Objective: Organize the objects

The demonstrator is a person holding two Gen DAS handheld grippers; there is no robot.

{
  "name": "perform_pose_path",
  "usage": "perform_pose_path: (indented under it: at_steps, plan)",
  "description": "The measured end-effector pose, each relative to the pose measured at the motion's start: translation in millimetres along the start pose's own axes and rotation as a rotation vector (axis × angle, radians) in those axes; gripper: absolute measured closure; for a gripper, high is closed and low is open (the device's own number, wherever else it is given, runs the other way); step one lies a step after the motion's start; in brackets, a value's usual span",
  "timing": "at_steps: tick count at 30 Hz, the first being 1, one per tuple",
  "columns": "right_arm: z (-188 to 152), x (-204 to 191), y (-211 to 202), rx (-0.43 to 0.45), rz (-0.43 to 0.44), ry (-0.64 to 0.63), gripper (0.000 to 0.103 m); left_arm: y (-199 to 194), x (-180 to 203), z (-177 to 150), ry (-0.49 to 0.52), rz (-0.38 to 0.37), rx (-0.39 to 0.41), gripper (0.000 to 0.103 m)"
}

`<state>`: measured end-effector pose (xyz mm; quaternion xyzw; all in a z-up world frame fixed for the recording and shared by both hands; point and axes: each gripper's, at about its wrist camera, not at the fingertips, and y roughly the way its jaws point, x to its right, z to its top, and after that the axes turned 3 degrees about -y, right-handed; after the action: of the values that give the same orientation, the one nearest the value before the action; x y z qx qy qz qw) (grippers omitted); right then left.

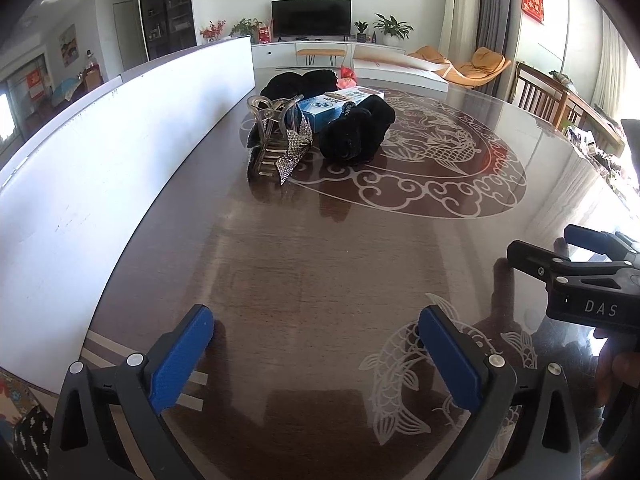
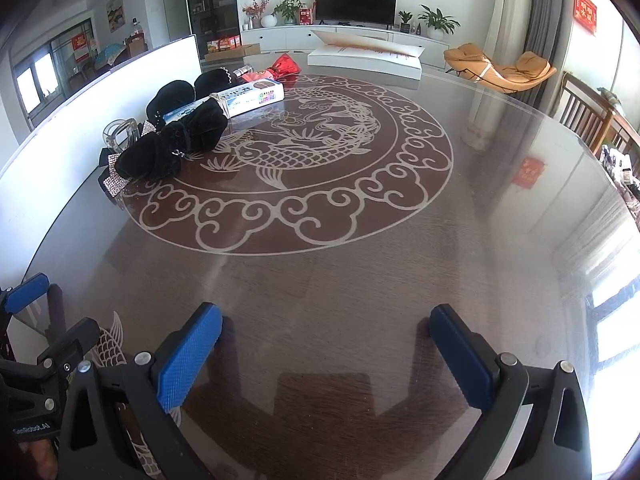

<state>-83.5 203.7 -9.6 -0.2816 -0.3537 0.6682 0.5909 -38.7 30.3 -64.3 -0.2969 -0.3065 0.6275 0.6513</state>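
Note:
A clear claw hair clip (image 1: 266, 142) with a rhinestone bow (image 1: 296, 152) stands on the dark glass table (image 1: 320, 264), next to a black velvet bow (image 1: 358, 132) and a blue and white box (image 1: 326, 110). More black velvet pieces (image 1: 298, 82) lie behind. In the right wrist view the same pile sits far left: black bow (image 2: 172, 148), box (image 2: 248, 98), clear clip (image 2: 120, 134). My left gripper (image 1: 316, 332) is open and empty, well short of the pile. My right gripper (image 2: 326, 330) is open and empty over bare table; it also shows in the left wrist view (image 1: 576, 256).
A long white board (image 1: 120, 128) stands along the table's left side. A red packet (image 2: 286, 65) and a white flat box (image 2: 364, 58) lie at the far end. Wooden chairs (image 2: 592, 116) stand at the right edge. A fish pattern (image 2: 304, 148) marks the table's middle.

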Motion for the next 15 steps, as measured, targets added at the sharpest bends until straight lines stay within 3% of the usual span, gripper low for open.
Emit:
perform_pose_path:
  at_steps: [15]
  plan:
    - [-0.3, 0.3, -0.1, 0.0, 0.0, 0.0, 0.0, -0.7, -1.0, -1.0, 0.014, -0.012, 0.004, 0.0]
